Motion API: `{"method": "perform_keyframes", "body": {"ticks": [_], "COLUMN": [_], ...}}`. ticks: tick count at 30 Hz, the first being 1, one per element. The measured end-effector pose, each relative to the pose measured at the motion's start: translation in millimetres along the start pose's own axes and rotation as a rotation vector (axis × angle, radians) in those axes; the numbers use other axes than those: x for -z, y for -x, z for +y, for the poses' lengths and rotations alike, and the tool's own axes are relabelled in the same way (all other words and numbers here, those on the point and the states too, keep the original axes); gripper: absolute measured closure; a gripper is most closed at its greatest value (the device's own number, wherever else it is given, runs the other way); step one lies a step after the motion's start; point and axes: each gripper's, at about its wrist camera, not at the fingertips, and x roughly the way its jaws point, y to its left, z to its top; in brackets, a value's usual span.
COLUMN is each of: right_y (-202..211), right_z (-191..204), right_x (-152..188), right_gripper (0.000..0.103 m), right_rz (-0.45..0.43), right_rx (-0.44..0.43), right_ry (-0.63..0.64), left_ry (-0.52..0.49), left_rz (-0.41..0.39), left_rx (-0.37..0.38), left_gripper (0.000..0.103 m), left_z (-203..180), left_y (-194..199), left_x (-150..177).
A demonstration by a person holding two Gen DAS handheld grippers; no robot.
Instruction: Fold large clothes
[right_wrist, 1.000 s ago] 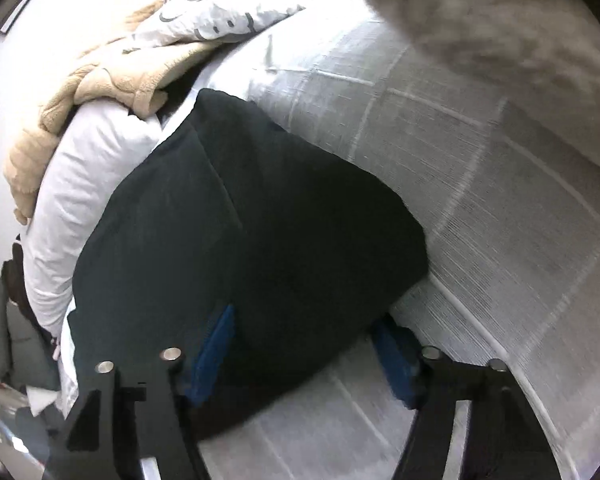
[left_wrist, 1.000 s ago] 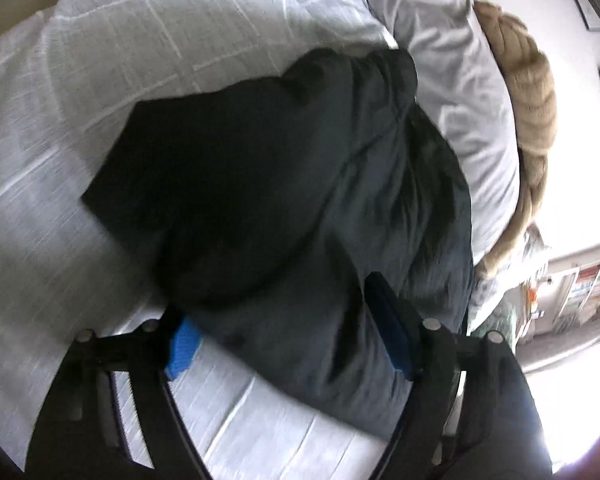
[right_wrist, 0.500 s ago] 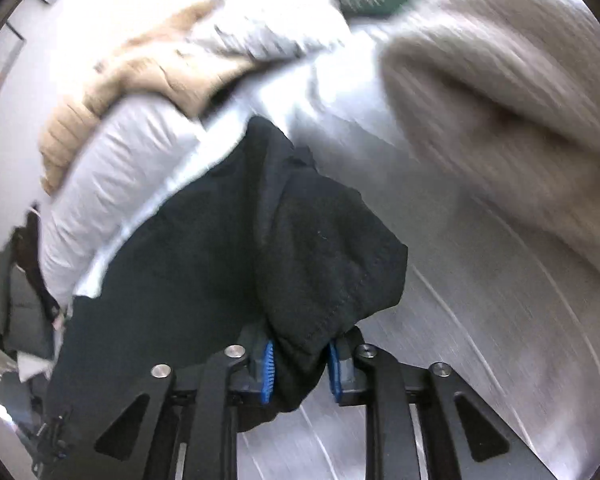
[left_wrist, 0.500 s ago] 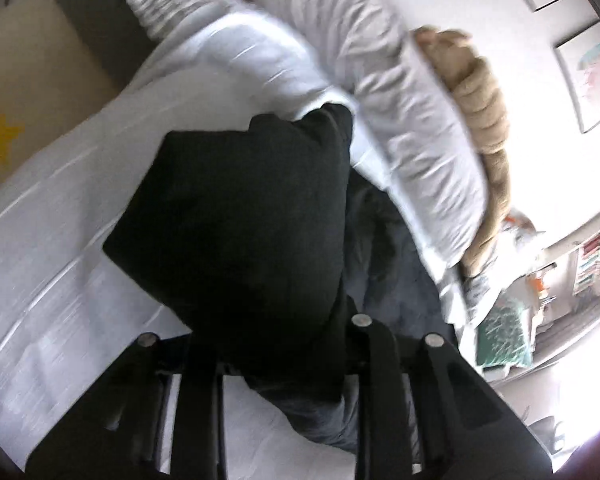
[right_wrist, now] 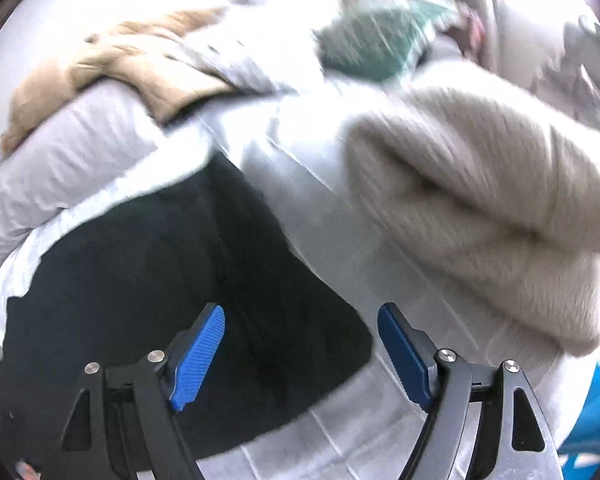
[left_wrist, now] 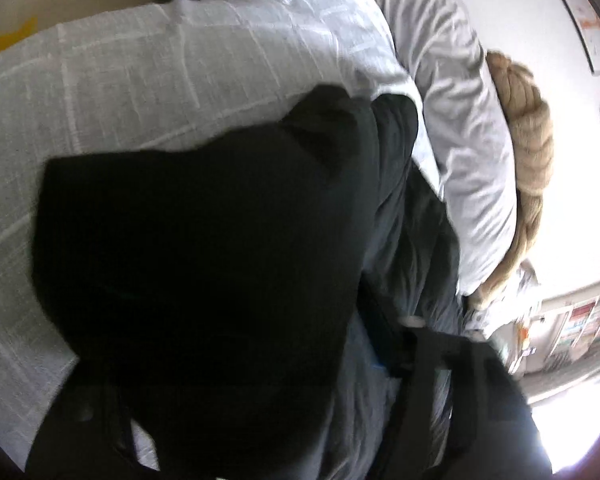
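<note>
**Dark garment on the bed, right tool let go**

While the dark garment [right_wrist: 148, 288] lies on the grey bed [right_wrist: 380, 420], the right tool [right_wrist: 300, 354] has just been opening and stands released, its pads bare above the cloth. The left tool [left_wrist: 260, 360] has just been opening too; a fold covers it, so its grip cannot be told.

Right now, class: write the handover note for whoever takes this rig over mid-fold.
Right gripper: open, jaws just opened, nothing between them, above the dark garment on the bed cover.
Left gripper: jaws just opened a little; garment draped over it, grip unclear.
Done: one flap folded over the garment.
To do: free the left gripper, finish folding; the cream knit lies beside.
</note>
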Motion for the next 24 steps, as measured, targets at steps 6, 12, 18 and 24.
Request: {"method": "perform_keyframes", "body": {"ticks": [6, 12, 18, 24], "right_y": [4.1, -32.4, -73.1, -98.2], "right_z": [94.5, 175.1, 181.4, 138.7], "right_x": [26.2, 88.0, 91.0, 60.3], "right_gripper": [0.032, 0.081, 0.082, 0.081], "right_rz": [-0.01, 0.225, 0.345, 0.509], "right_rx": [-0.333, -0.489, -0.526, -0.72], "right_ry": [0.197, 0.429, 0.466, 0.289], "left_ry": [-0.072, -0.203, -0.41, -0.561], "left_rz": [-0.099, -0.131, -0.085, -0.036], "left_rx": [0.085, 0.235, 0.377, 0.424], "left_gripper": [0.075, 0.077, 0.077, 0.077], "left_z": [-39.6, -82.5, -148.7, -203.8], "left_y": [32.8, 65.5, 70.5, 54.6], "left_x": [7.8, 16.8, 54.6, 108.6]}}
